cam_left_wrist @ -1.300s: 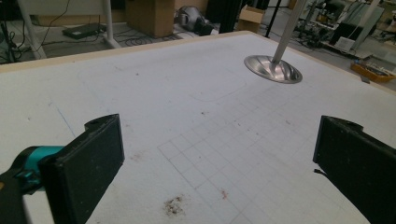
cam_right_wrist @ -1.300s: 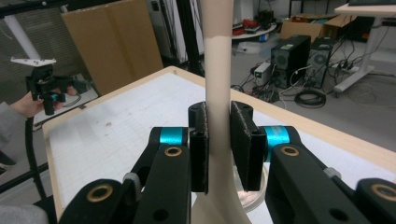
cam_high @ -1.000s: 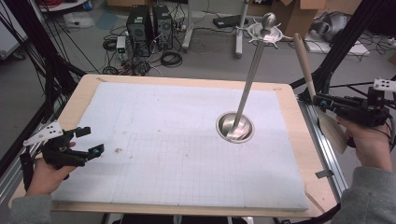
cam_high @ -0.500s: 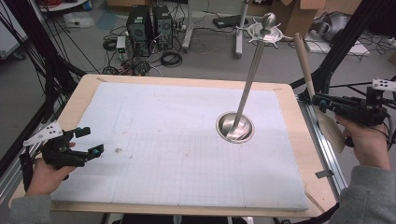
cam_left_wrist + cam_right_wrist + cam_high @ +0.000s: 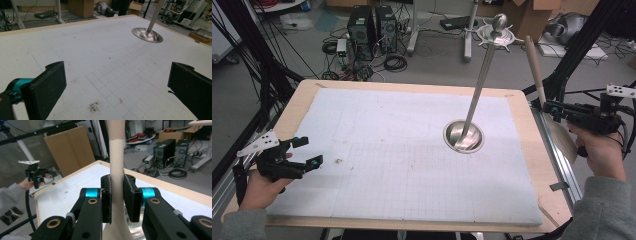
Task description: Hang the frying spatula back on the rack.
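Right gripper (image 5: 551, 109) sits at the right edge of the bench (image 5: 412, 87), past the white mat (image 5: 402, 150), held level by the right hand (image 5: 604, 152). Its fingers (image 5: 107, 195) pinch the handle of a wooden spoon (image 5: 534, 65); the right gripper view shows both pads pressed flat against the pale handle (image 5: 117, 157), one each side. Handle stands nearly upright, tilting slightly, rising well above the gripper; the spoon's wide bowl end (image 5: 562, 140) hangs below the fingers, over the bench's right rim beside the metal rail.

Left gripper (image 5: 303, 152) is at the near left corner of the mat, held by the left hand (image 5: 259, 187), fingers (image 5: 51, 85) spread wide with nothing between them, just bare mat with a small brown smudge (image 5: 93, 106).

Metal stand (image 5: 463, 136), a round dished base with a tall thin pole topped by a ball, sits on the mat right of centre, well apart from both grippers. Pole leans toward the far side in the high view. Floor beyond the bench holds computer towers (image 5: 372, 22) and cables.
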`<state>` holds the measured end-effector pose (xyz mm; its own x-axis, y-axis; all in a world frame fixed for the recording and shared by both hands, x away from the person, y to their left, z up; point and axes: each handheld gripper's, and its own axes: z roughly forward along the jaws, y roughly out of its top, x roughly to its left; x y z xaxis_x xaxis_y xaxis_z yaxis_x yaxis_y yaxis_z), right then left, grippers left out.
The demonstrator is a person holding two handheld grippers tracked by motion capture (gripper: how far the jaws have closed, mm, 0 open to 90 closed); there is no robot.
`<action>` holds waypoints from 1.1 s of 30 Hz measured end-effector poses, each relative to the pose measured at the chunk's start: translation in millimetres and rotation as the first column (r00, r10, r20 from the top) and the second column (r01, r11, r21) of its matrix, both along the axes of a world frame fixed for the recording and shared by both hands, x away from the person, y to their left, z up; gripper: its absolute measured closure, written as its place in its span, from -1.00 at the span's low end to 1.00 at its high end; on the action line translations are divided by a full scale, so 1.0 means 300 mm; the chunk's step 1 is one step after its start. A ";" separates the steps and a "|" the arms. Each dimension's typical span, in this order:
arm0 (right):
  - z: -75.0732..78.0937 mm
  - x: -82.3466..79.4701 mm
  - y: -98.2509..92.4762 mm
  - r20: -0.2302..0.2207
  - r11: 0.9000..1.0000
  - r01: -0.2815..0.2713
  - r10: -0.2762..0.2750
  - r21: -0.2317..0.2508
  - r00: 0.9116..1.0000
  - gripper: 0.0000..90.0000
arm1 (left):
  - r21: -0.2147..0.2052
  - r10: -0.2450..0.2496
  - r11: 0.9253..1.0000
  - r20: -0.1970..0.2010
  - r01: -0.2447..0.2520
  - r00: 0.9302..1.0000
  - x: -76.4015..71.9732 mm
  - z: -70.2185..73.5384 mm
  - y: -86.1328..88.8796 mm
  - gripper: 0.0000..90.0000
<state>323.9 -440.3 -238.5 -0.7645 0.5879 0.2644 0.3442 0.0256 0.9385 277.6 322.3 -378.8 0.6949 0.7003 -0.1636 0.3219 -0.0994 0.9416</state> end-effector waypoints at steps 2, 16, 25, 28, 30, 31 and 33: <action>-0.003 0.004 0.003 -0.001 1.000 -0.004 0.004 -0.001 1.000 0.73 | 0.001 0.001 1.000 -0.001 -0.001 1.000 0.000 0.000 0.000 -0.95; -0.015 0.012 0.023 -0.012 1.000 -0.020 0.020 -0.012 1.000 0.73 | 0.000 0.001 1.000 -0.004 -0.001 1.000 0.001 -0.002 -0.002 -0.95; -0.020 0.014 0.045 -0.009 0.999 -0.025 0.025 -0.032 1.000 0.73 | 0.005 -0.003 1.000 -0.005 0.003 1.000 0.004 -0.002 -0.003 -0.95; -0.019 0.014 0.052 -0.008 0.999 -0.033 0.033 -0.035 0.999 0.73 | 0.003 -0.003 1.000 -0.004 0.003 1.000 0.004 -0.001 -0.004 -0.95; -0.019 0.014 0.058 -0.003 0.999 -0.038 0.038 -0.038 0.999 0.73 | 0.004 -0.003 1.000 -0.003 0.003 1.000 0.004 -0.001 -0.004 -0.95; -0.019 0.015 0.060 -0.003 0.998 -0.039 0.039 -0.043 0.999 0.73 | 0.001 -0.001 1.000 -0.004 0.001 1.000 0.004 -0.001 -0.005 -0.95; -0.020 0.016 0.064 -0.002 0.998 -0.036 0.036 -0.047 0.999 0.73 | 0.003 -0.004 1.000 -0.004 0.004 1.000 0.004 -0.001 -0.006 -0.95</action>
<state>328.7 -421.2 -244.5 -0.7851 0.5720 0.2377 0.3430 0.0819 0.9358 278.8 320.4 -379.1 0.6967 0.6983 -0.1641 0.3248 -0.1032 0.9401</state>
